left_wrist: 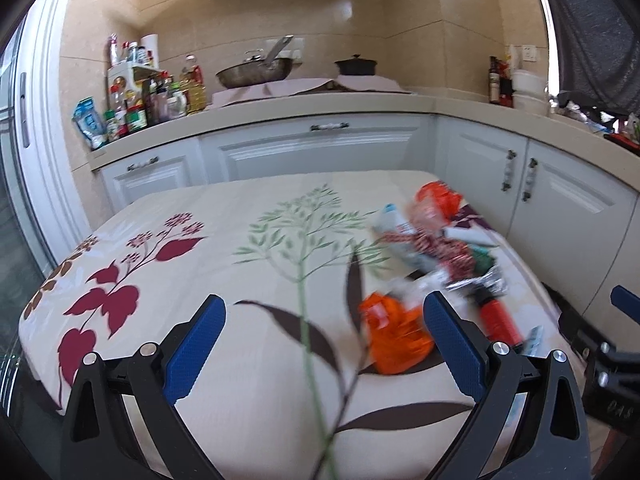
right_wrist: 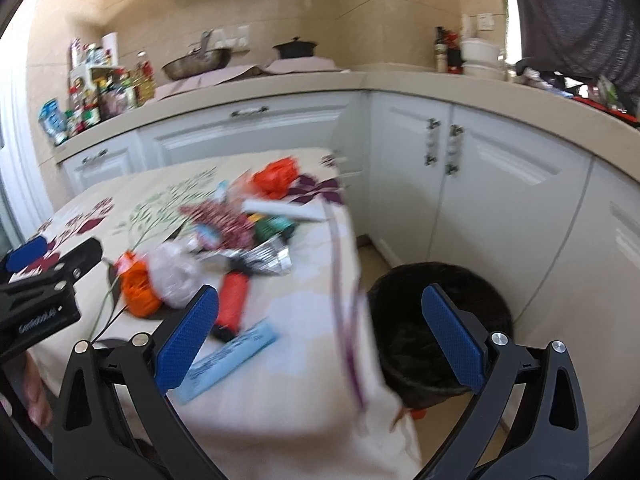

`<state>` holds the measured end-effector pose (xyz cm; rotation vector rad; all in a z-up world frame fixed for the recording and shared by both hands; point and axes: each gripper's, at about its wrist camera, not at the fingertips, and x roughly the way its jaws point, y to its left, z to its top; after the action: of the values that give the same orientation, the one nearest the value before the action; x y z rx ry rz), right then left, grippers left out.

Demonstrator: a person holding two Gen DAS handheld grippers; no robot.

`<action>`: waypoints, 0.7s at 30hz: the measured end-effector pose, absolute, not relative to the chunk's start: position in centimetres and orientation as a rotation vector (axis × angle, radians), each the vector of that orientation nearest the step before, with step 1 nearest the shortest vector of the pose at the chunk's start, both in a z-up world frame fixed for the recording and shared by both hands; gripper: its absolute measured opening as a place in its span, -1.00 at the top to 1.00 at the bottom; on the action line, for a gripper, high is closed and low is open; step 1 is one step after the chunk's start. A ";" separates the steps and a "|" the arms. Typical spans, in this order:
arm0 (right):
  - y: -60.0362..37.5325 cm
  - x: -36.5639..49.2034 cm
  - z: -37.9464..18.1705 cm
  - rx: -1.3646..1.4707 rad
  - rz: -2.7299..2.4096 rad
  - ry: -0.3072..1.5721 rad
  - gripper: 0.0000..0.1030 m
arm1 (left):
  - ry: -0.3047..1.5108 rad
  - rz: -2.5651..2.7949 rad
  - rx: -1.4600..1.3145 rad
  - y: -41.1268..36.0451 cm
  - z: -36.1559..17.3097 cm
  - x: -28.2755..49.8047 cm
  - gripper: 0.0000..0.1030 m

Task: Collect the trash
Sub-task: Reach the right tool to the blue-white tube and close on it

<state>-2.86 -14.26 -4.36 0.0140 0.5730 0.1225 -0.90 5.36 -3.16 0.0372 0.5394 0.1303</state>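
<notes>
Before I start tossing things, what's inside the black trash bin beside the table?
The trash bin shows only a dark liner; blur hides any contents. The right gripper fingers and tablecloth cover parts of it.

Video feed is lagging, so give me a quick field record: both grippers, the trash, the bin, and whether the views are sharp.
left gripper: open, empty, over the table
right gripper: open, empty, near the table's edge
table: covered by a floral cloth
trash pile: wrappers, foil and orange bags bunched on the table's right part
nearest items: orange bag, red tube, light blue packet
bin: black, on the floor beside the table
image quality: motion blur, small items hard to identify
</notes>
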 end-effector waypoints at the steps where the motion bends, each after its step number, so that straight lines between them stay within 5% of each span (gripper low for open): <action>1: -13.6 -2.9 -4.7 0.003 0.133 0.580 -0.92 | 0.547 0.138 0.035 5.8 -3.4 -0.9 -0.88; 21: -14.5 -1.6 -7.9 -0.019 0.063 0.668 -0.91 | 0.613 0.098 0.015 5.8 -5.1 -0.5 -0.88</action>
<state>-1.58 -14.53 -7.89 -0.0195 0.6675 0.0632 -0.46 5.81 -5.09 0.0145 0.6126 0.0982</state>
